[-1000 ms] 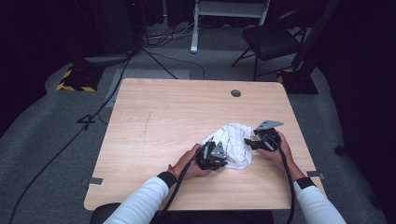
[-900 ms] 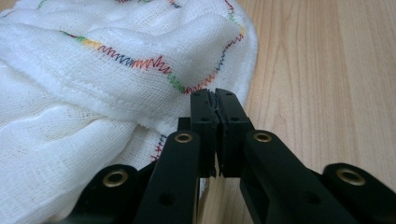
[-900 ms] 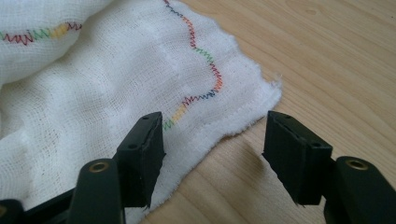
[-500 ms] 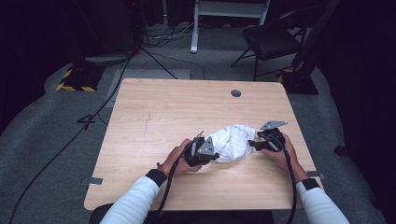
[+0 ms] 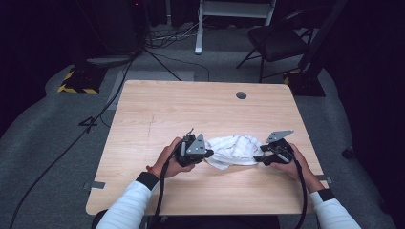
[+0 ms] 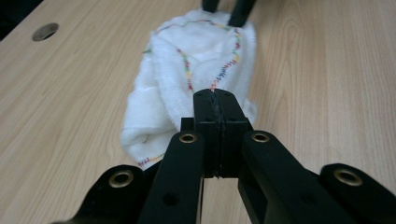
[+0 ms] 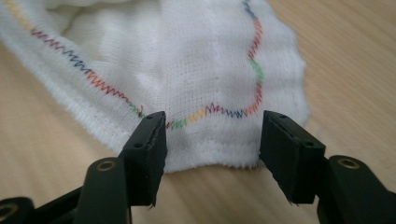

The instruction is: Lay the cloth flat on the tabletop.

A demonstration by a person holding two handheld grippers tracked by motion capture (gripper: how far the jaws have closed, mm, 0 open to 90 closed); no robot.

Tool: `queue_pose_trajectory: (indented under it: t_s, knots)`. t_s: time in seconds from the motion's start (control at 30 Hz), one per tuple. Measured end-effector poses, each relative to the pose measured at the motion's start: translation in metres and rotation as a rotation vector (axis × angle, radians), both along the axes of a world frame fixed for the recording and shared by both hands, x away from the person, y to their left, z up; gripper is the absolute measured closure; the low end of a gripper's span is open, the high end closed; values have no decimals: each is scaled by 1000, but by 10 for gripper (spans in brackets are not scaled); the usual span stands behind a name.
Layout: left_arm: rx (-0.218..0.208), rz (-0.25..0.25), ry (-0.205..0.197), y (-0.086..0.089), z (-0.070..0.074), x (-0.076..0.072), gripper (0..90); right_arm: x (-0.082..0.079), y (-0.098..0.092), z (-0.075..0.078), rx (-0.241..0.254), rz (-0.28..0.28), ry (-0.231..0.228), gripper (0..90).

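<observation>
At the lower left of centre in the high view, the left gripper [image 5: 206,153] has its fingers [image 6: 205,122] pressed together on the near edge of the white cloth [image 5: 234,150]; a second ago it sat further right, on top of the bunched fabric, and it has since drawn leftward and up, pulling that edge with it. The cloth, which lay as a tighter heap, now stretches across the bench [image 5: 191,109] between the two hands, in the lower middle of the frame. At the right, the right gripper [image 5: 258,157] has its fingers [image 7: 148,140] apart and just closing, straddling the stitched hem without pressing it. By the look of it, the cloth is being spread, with the second corner not yet caught.
</observation>
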State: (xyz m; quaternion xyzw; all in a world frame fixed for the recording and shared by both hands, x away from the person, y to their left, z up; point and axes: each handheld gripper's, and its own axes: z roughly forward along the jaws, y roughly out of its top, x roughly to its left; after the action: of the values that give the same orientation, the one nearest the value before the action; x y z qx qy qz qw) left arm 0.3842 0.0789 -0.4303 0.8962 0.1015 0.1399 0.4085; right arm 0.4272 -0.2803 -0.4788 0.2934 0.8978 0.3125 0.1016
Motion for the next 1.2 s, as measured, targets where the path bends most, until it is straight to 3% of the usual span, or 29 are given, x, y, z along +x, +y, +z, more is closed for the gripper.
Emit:
queue_pose_trajectory:
  t_s: [0.03, 0.17, 0.4, 0.47, 0.63, 0.77, 0.93, 1.2]
  knots:
    - [-13, 19, -2, 8, 3, -2, 889, -11, -1, 5, 1, 12, -30, 418]
    - [-21, 52, 2, 23, 4, -6, 889, -24, -9, 8, 34, 24, -69, 422]
    - [10, 86, 35, 41, -6, -9, 889, -38, -6, -4, 44, 105, -73, 454]
    - [38, 99, 41, 44, -11, -8, 888, -39, -2, -6, 45, 126, -79, 464]
    - [61, 108, 58, 48, -20, -4, 888, -39, 10, -12, 37, 181, -78, 500]
    - [66, 112, 57, 47, -21, -2, 889, -36, 16, -11, 21, 167, -101, 624]
    - [47, 130, 46, 49, -17, -3, 888, -35, 15, -8, 5, 145, -118, 859]
    - [-23, 148, 16, 54, -2, -6, 888, -42, 2, 23, 116, 122, -204, 881]
